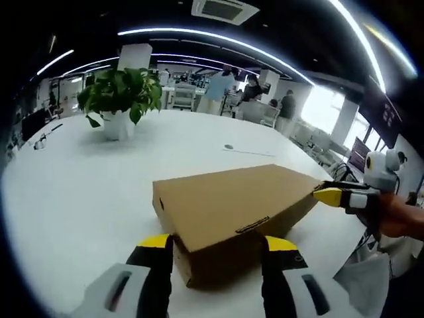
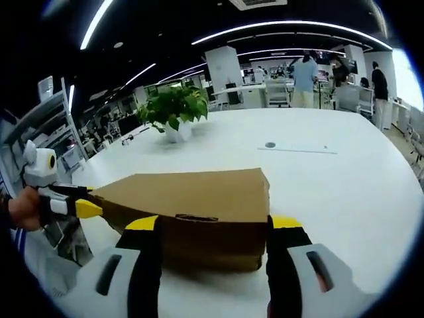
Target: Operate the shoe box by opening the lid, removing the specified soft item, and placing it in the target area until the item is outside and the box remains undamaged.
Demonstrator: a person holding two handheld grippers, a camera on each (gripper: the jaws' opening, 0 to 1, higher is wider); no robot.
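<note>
A closed brown cardboard shoe box point(image 1: 232, 205) lies on the white round table point(image 1: 86, 192). Its lid is down, with a small dark slot on the near edge. In the left gripper view, my left gripper point(image 1: 218, 248) is open, its yellow-tipped black jaws standing either side of the box's near end. My right gripper point(image 1: 334, 195) reaches in from the right to the box's far end, held by a hand. In the right gripper view, my right gripper point(image 2: 212, 228) is open astride the other end of the shoe box point(image 2: 199, 199). My left gripper point(image 2: 86, 209) points at its left corner.
A potted green plant point(image 1: 120, 99) in a white pot stands at the far side of the table, also seen as the plant point(image 2: 175, 109). A thin flat strip and a small round disc point(image 2: 269, 144) lie beyond the box. People stand among desks and pillars in the background.
</note>
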